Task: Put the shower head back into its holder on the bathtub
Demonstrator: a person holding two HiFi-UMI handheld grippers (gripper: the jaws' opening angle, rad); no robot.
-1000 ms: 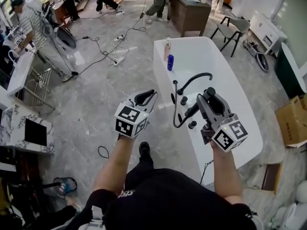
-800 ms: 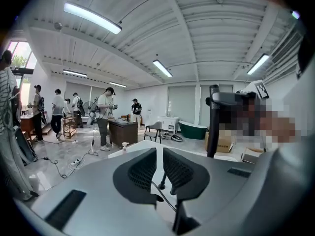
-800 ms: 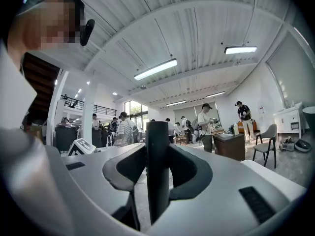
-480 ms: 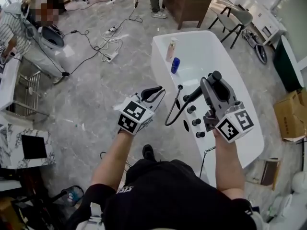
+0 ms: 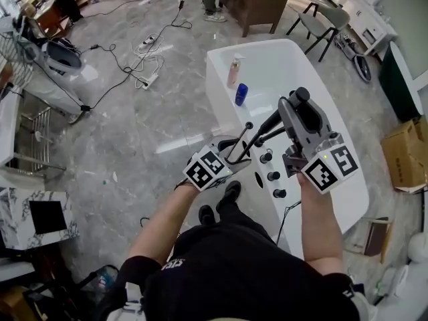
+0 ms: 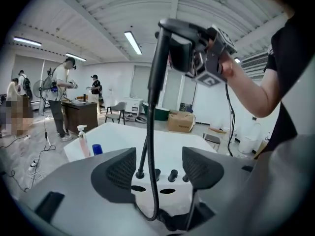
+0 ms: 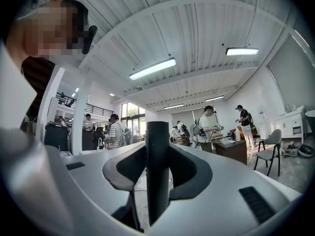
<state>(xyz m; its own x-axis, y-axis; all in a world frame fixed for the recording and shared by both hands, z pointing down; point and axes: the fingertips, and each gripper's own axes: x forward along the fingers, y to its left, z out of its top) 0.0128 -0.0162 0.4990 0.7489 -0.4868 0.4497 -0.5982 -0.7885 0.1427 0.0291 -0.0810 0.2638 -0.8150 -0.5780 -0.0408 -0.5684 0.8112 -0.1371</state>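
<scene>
The black shower head [image 5: 269, 124] is a slim stick, and my right gripper [image 5: 292, 105] is shut on it above the white bathtub's [image 5: 212, 79] near rim. In the right gripper view the handle [image 7: 157, 146] stands upright, pressed between the jaws of my right gripper [image 7: 157, 163]. My left gripper [image 5: 235, 149] sits low beside the rim. Its jaws have just been opening and now stand wide. In the left gripper view, the thin black hose [image 6: 150, 166] hangs untouched between the jaws of my left gripper [image 6: 161, 168]. Black knobs [image 6: 172, 175] line the rim behind it.
A pink bottle [image 5: 234, 71] and a blue bottle [image 5: 241, 93] stand on the tub's far rim. Cables [image 5: 150, 65] trail over the grey floor at the left. A wooden cabinet [image 5: 257, 2], a chair [image 5: 317, 22] and a cardboard box [image 5: 404, 156] surround the tub. People stand far off.
My left gripper has dropped and swung right to the tub's rim, and its jaws have opened around the hose. My right gripper has carried the shower head a little farther along the tub.
</scene>
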